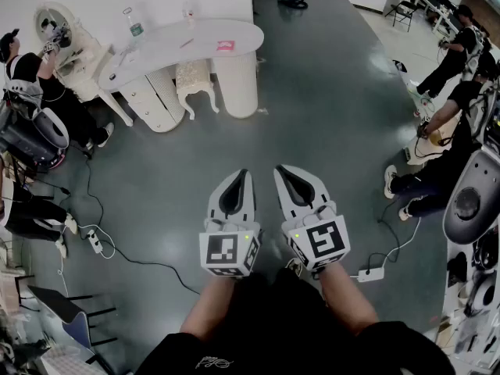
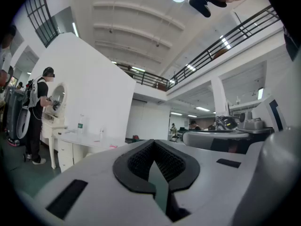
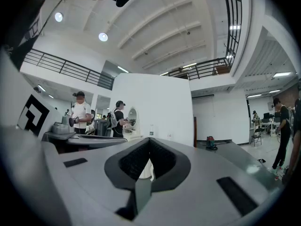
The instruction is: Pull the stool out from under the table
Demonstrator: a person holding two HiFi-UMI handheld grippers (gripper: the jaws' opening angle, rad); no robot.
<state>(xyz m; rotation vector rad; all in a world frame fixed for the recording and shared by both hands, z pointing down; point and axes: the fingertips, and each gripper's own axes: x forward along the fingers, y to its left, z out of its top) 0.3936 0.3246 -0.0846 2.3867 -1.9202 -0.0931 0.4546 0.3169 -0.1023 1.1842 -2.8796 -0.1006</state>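
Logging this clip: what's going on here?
A person holds the left gripper and right gripper out level, both shut and empty. The stool sits tucked under the table, well ahead of them. Neither gripper touches it, so the pull has not begun.

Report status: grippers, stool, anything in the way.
Left gripper and right gripper shut, empty, held level. Stool tucked under table, untouched, well ahead. Cable on floor, off left.

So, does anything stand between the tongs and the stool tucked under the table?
Nothing visible does. Bare floor lies between the shut left tongs, the right tongs and the stool under the table. A power strip lies off to the left.
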